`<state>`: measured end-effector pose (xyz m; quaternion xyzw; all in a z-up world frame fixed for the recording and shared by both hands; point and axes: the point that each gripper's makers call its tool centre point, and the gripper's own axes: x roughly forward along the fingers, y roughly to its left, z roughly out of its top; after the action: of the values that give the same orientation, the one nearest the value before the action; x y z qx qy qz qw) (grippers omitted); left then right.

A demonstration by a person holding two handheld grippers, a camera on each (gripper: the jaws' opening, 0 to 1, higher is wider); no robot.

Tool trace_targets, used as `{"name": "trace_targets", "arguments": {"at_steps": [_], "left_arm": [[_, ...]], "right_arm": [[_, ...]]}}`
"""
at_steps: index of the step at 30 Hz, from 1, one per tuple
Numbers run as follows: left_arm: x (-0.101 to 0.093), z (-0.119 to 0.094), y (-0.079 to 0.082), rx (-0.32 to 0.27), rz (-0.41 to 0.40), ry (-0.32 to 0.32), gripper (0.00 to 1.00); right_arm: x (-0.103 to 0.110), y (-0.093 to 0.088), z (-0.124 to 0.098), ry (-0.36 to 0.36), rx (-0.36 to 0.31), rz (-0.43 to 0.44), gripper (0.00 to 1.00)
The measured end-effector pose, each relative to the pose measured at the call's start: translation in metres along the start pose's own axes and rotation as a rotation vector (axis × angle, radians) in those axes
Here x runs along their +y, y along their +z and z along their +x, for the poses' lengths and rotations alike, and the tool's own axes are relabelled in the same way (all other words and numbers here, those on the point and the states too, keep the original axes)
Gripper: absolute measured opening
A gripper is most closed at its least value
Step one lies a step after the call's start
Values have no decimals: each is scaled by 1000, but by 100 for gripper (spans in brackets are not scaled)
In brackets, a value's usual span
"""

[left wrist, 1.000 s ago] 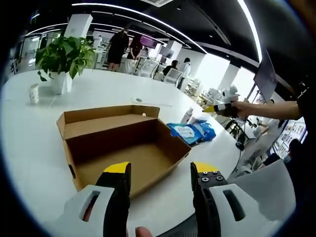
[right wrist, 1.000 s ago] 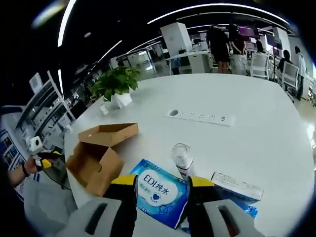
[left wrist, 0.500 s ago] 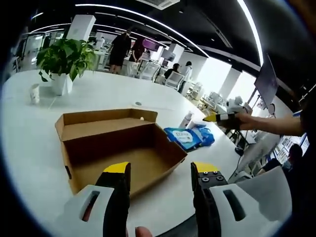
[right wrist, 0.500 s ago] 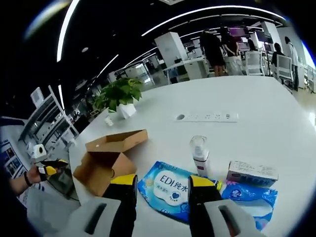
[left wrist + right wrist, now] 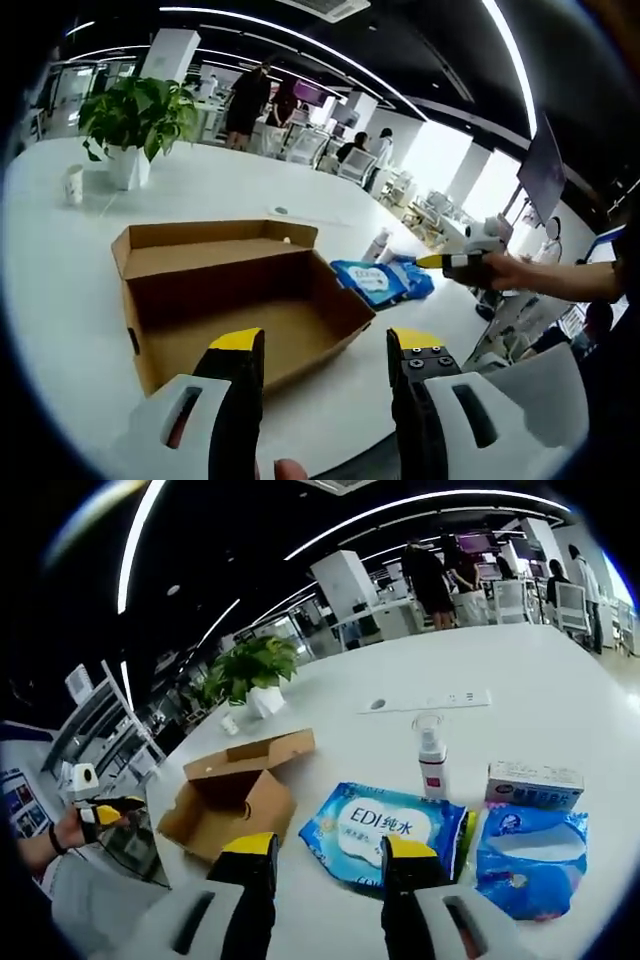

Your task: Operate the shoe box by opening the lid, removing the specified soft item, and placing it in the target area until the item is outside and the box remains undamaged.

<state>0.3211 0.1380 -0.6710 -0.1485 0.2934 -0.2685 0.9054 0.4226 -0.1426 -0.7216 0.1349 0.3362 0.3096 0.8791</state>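
The brown cardboard shoe box (image 5: 235, 290) lies open on the white table, its lid (image 5: 215, 236) folded back and its inside bare. It is also in the right gripper view as the box (image 5: 232, 796) at left. My left gripper (image 5: 325, 350) hangs open just before the box's near edge. A blue wet-wipe pack (image 5: 385, 828) marked EDI lies flat right ahead of my open right gripper (image 5: 328, 852). The same pack (image 5: 378, 278) lies right of the box. My right gripper (image 5: 465, 264) appears at the right, in a person's hand.
A second blue pack (image 5: 530, 856), a small white carton (image 5: 535, 780) and a pump bottle (image 5: 431, 760) stand near the wipes. A potted plant (image 5: 133, 125) and a paper cup (image 5: 73, 185) are at the far left. People stand behind the table (image 5: 520, 685).
The right view has drawn back and swung, so the wipes and box sit further right and ahead. In the left gripper view the right gripper has dropped lower. The box has not moved.
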Motion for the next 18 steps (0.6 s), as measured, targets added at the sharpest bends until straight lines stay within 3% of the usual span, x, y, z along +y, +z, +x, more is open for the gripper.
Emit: {"name": "trace_targets", "arguments": {"at_steps": [3, 14, 18], "left_arm": [[2, 1, -1, 3, -7, 10, 50], [3, 3, -4, 19, 11, 21, 51], [3, 2, -4, 17, 12, 30, 51]], "right_arm": [[14, 1, 1, 27, -44, 59, 40], [50, -10, 10, 43, -60, 42, 42], [63, -20, 15, 52, -33, 1, 42]]}}
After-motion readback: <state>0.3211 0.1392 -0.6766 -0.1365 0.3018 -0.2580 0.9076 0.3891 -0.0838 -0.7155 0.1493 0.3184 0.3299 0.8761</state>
